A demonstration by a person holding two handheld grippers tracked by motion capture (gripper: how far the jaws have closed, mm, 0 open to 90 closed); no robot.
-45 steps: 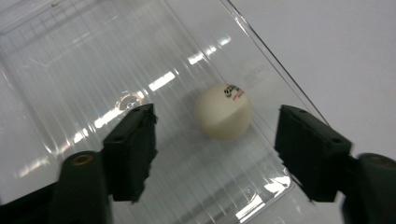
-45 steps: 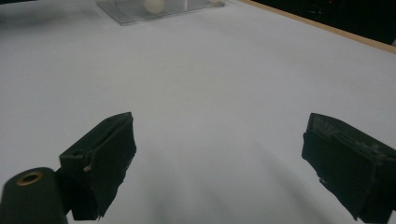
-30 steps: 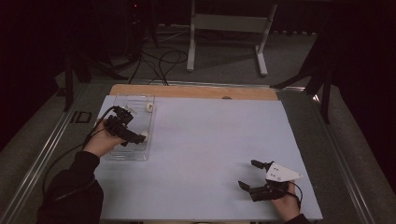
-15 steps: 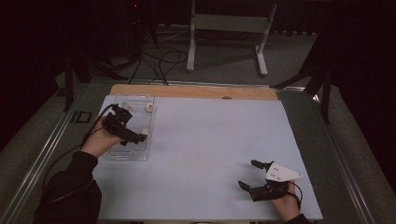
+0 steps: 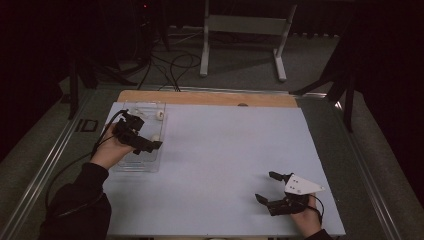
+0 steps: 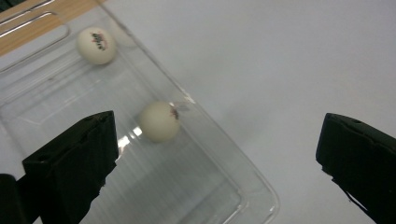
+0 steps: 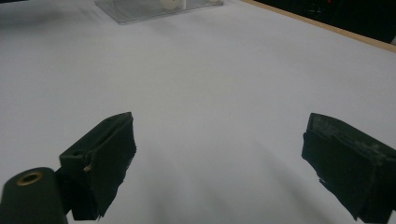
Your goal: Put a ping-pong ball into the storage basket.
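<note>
A clear plastic tray (image 5: 131,165) lies at the table's left side with two white ping-pong balls in it, one near the far end (image 5: 160,115) and one by the right wall (image 5: 155,137). My left gripper (image 5: 150,142) hovers over the tray, open, with nothing between its jaws. In the left gripper view the nearer ball (image 6: 159,121) lies just ahead of the open left gripper (image 6: 217,126), the farther ball (image 6: 96,45) sits toward the tray's (image 6: 224,205) far end. My right gripper (image 5: 265,186) rests open near the front right of the table; it (image 7: 219,126) holds nothing.
The table carries a pale blue mat (image 5: 225,145) with a wooden strip (image 5: 210,98) along the far edge. The tray (image 7: 154,10) appears far off in the right gripper view. A metal stand (image 5: 242,30) and cables lie on the floor beyond.
</note>
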